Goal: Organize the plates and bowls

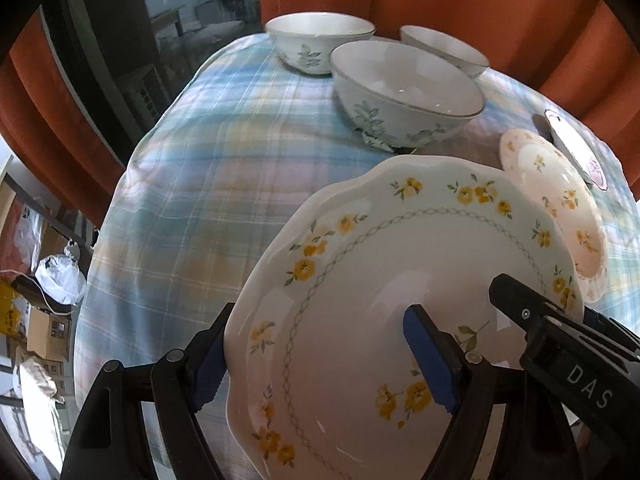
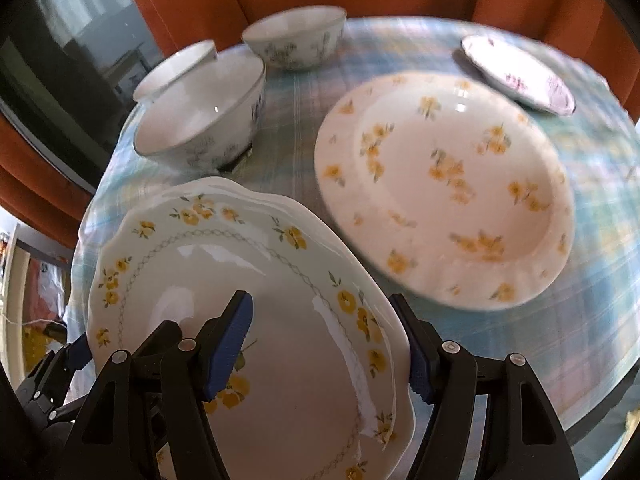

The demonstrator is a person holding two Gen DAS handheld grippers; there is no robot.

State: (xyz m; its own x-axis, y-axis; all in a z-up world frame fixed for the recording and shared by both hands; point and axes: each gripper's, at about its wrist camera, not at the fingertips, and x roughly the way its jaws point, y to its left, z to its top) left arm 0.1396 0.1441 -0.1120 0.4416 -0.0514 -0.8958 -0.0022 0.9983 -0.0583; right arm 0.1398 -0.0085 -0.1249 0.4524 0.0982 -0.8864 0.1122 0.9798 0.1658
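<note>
A scalloped plate with yellow flowers and a lattice ring (image 1: 360, 280) (image 2: 200, 272) is held above the plaid tablecloth by both grippers. My left gripper (image 1: 320, 356) is shut on its left rim. My right gripper (image 2: 332, 344) is shut on its right rim; it also shows in the left wrist view (image 1: 560, 332). A larger plate with yellow flowers (image 2: 444, 188) (image 1: 556, 196) lies flat on the table to the right. Three white bowls with blue-green leaves (image 1: 404, 92) (image 1: 316, 40) (image 1: 444, 48) stand at the back. The nearest bowl (image 2: 200, 112) is just beyond the held plate.
A small plate with purple flowers (image 2: 520, 76) (image 1: 576, 148) lies at the far right. The round table's plaid cloth (image 1: 208, 184) drops off at the left edge. Orange curtains (image 1: 480, 0) hang behind. Boxes and bags (image 1: 44, 300) lie on the floor to the left.
</note>
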